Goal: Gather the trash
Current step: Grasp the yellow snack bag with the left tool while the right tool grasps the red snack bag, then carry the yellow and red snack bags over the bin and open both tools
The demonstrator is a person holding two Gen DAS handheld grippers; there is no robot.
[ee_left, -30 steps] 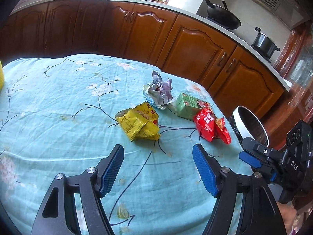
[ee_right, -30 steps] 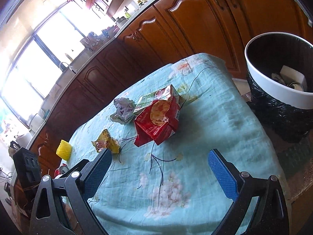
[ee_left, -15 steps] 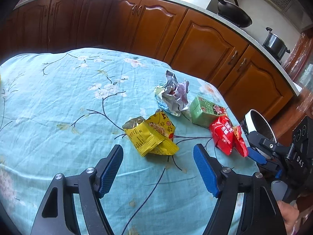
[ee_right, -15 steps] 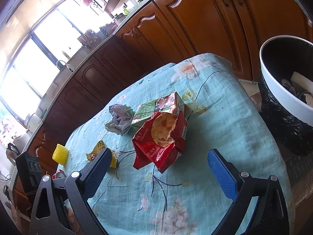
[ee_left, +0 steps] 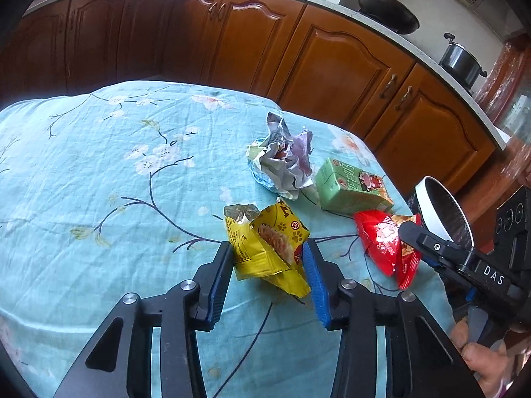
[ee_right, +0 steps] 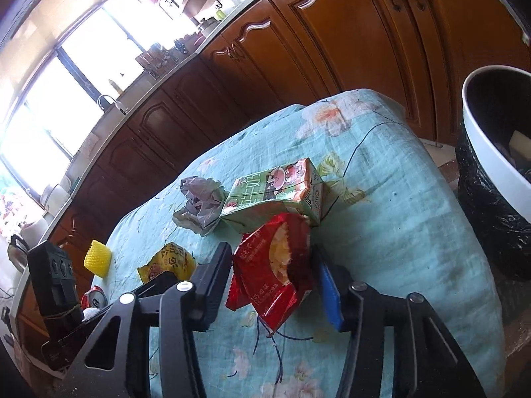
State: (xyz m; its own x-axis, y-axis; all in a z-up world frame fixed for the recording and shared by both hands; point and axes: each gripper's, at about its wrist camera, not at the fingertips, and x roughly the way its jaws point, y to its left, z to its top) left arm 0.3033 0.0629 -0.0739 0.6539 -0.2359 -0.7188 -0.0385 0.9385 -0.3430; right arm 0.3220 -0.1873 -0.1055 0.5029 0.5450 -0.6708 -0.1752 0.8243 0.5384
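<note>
Both grippers are being angled downward, the left gripper (ee_left: 267, 260) with jaws just closing onto the yellow packet (ee_left: 268, 252) and the right gripper (ee_right: 273, 267) with jaws just closing onto the red packet (ee_right: 272, 272), each being pressed by its pads.

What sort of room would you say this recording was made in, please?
Most likely a home kitchen. Wooden cabinets run under a long countertop, a black wok and a lidded pot sit on the stove, and a sink tap stands by the bright window.
</note>
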